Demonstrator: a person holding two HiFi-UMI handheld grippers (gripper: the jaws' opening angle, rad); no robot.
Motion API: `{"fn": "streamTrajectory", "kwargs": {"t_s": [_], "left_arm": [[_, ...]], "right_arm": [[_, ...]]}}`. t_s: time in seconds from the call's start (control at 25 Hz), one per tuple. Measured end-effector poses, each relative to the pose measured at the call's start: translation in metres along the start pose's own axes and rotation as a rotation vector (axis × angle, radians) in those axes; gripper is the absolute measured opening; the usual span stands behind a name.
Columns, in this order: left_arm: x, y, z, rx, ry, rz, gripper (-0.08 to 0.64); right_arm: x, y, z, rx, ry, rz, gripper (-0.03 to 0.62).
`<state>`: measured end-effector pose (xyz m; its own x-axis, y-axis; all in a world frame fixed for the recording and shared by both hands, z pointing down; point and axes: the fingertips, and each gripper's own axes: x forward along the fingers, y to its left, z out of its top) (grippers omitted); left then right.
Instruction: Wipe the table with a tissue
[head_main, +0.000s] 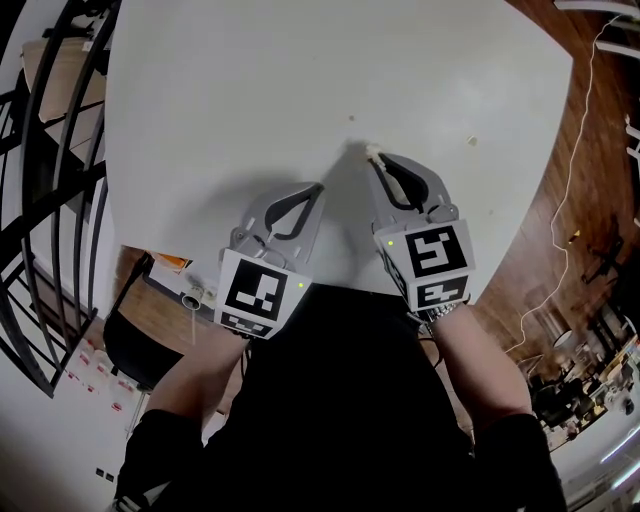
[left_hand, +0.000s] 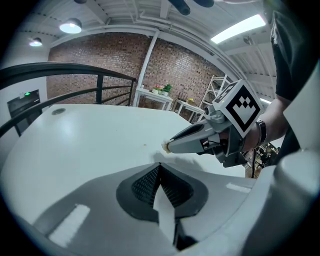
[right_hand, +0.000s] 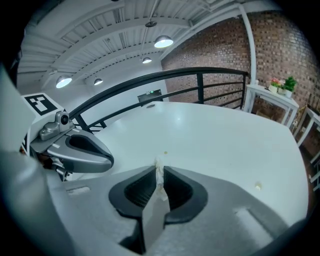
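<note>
Pinching a small tissue wad (head_main: 373, 152) at the very tips of the right gripper (head_main: 377, 158), jaws pressed onto it, low over the white desk (head_main: 250, 90); contact unclear. Hovering at 8 o'clock of it, the left gripper (head_main: 319, 187), jaws pressed together on nothing. Probably best: pressing the wad flat, then sweeping toward the crumb (head_main: 472, 141) at 2 o'clock. Having wide bare room at 12 and 10 o'clock; minding the desk edge at 3 and the black railing (head_main: 50, 150) at 9.

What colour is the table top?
White; the table shows best in the head view.
</note>
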<state>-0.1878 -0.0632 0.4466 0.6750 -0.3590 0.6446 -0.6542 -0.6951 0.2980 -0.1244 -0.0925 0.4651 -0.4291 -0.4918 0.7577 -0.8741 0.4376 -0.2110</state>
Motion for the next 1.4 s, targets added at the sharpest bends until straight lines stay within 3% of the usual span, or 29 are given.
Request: {"fn": "streamTrajectory", "kwargs": {"t_s": [0.52, 1.4], "left_arm": [[-0.001, 0.022, 0.003, -0.022, 0.008, 0.021, 0.017], [-0.003, 0.032, -0.001, -0.031, 0.026, 0.023, 0.017]], "right_arm": [[0.028, -0.007, 0.028, -0.007, 0.001, 0.006, 0.035], [0.049, -0.008, 0.034, -0.003, 0.033, -0.007, 0.035]]}}
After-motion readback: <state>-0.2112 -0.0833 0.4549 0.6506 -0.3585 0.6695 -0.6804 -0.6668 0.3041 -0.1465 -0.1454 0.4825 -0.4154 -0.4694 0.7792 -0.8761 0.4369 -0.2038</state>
